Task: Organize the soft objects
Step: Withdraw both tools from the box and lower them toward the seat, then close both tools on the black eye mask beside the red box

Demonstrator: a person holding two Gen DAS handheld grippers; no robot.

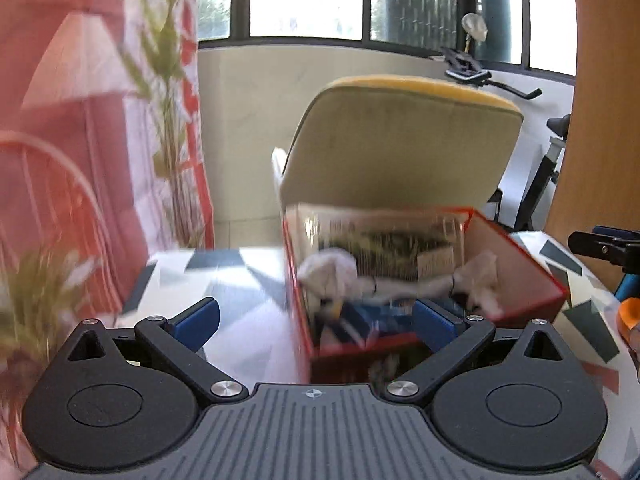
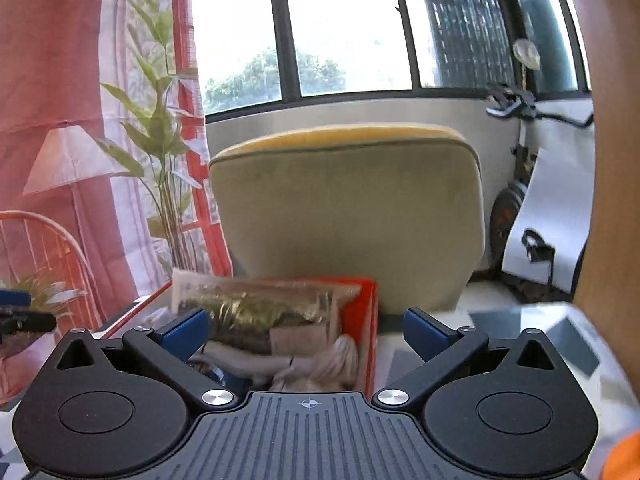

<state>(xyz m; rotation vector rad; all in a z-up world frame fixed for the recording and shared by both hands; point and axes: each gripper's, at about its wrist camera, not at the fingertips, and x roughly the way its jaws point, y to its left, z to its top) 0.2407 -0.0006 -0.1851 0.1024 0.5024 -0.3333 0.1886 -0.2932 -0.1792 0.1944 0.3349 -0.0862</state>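
Setting: a room with a broad window (image 2: 344,28), a pink curtain (image 1: 80,80), a leafy plant (image 2: 160,128) and one yellow-topped upholstered chair (image 2: 348,208) behind a bench (image 1: 236,280) covered in a grey-and-white geometric pattern. Item: one red box (image 1: 516,268) on the bench, holding one clear packet of dark dried goods (image 1: 384,240), one whitish soft cloth bundle (image 1: 332,272) tied with thin dark bands, and some blue material, blurred. The left wrist view alone shows the box's open interior from above and, at its right edge, part of the other tool; the right wrist view alone shows the exercise bike (image 2: 516,184) with white sheeting over it. Left hand-held gripper (image 1: 316,320): jaws wide, nothing between the pads; the box stands just ahead, overlapping its right finger (image 1: 434,324). Right hand-held gripper (image 2: 308,332): jaws wide, empty; the box lies just ahead, toward its left finger (image 2: 186,334).
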